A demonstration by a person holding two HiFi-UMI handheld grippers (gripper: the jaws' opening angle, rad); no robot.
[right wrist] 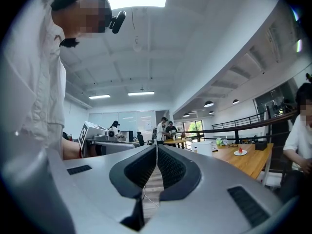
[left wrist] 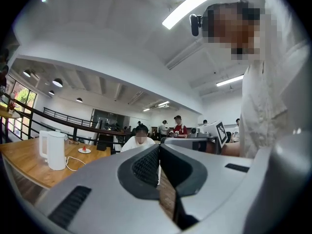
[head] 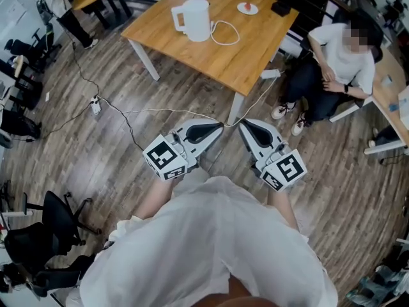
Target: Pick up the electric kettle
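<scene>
While kettle [head: 195,19] stands near the table [head: 246,56] edge, floor [head: 128,82] offers room

No readable text or labels

The left gripper [left wrist: 159,147] has its jaws pressed together with nothing between them. Beyond it a white electric kettle [left wrist: 55,150] stands upright on the wooden table [left wrist: 22,165]. Its cord [left wrist: 73,163] is looped beside it, and a small plate [left wrist: 84,150] lies nearer the table's right corner.
</scene>
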